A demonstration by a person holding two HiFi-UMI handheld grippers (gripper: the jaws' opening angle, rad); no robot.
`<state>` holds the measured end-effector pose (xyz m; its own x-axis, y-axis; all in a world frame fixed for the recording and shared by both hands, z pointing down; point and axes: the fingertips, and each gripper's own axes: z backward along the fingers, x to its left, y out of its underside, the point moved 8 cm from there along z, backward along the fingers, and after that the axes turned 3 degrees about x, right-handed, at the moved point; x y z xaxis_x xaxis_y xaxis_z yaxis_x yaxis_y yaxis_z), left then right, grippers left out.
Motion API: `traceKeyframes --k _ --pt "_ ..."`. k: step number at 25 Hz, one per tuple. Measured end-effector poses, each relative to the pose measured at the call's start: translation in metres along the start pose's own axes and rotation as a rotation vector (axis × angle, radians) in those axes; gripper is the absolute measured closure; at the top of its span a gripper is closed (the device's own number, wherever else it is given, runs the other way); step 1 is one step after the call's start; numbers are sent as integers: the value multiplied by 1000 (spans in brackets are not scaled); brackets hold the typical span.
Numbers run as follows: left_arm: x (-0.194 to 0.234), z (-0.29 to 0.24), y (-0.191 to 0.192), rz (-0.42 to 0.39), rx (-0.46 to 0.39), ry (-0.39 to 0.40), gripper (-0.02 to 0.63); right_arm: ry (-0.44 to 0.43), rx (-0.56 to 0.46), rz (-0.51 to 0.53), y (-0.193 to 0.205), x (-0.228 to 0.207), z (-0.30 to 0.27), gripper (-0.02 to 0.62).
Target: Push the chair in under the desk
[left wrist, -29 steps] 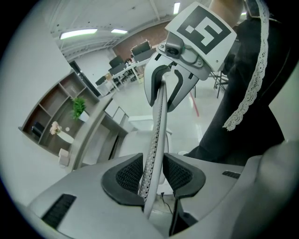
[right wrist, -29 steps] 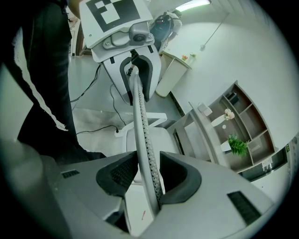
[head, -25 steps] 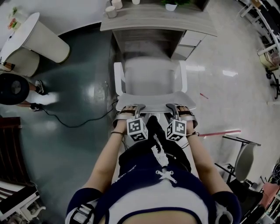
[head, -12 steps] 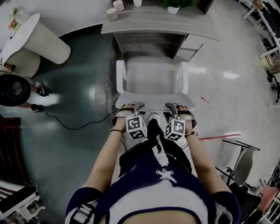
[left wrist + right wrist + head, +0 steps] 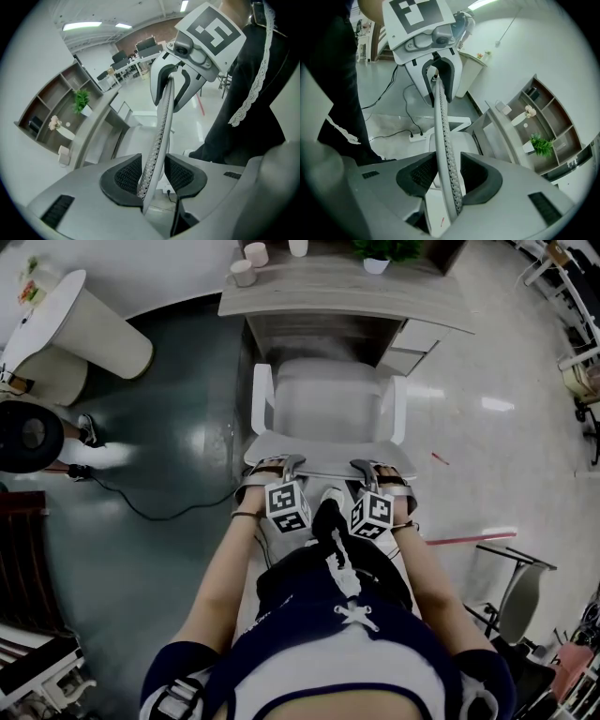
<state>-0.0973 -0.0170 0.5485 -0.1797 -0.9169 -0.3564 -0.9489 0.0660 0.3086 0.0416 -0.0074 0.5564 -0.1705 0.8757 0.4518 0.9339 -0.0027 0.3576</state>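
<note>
A white chair (image 5: pixel 323 404) faces the grey desk (image 5: pixel 347 287), its seat front under the desktop edge. Both grippers sit over the top rim of the chair's backrest (image 5: pixel 323 454). My left gripper (image 5: pixel 281 465) straddles the rim's left part. In the left gripper view the mesh backrest (image 5: pixel 161 126) runs between the left gripper's (image 5: pixel 153 176) pads; its jaws have just been opening, and a thin gap shows on one side. In the right gripper view my right gripper (image 5: pixel 440 180) has its pads close against both sides of the backrest (image 5: pixel 440 126).
Cups (image 5: pixel 244 273) and a potted plant (image 5: pixel 380 254) stand on the desk. A person in black (image 5: pixel 28 432) and a white round table (image 5: pixel 84 320) are at the left, with a cable (image 5: pixel 159 502) on the floor. Another chair (image 5: pixel 520 587) is at the right.
The chair and both grippers have moved together toward the desk, and the seat sits further under the desktop.
</note>
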Motion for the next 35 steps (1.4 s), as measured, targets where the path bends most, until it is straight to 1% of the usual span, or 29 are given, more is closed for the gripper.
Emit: traceKeyframes --k 9,15,19,24,29,35 --pt "18 -4 0 5 2 -5 454 -64 -35 -29 0 -20 -10 463" --pt "29 -12 -4 13 1 -21 454 -66 -31 -18 4 -35 -18 463" --pt "40 -17 -4 9 4 -47 452 -58 -31 -13 3 -46 -24 463" --pt "55 -24 -7 16 16 -37 448 -43 -33 -9 4 -58 -31 463" --pt "65 -29 -7 16 23 -62 446 -33 -39 -2 4 -69 -37 463" --pt "78 -35 -7 21 44 -48 446 -27 -49 8 3 -80 -43 463"
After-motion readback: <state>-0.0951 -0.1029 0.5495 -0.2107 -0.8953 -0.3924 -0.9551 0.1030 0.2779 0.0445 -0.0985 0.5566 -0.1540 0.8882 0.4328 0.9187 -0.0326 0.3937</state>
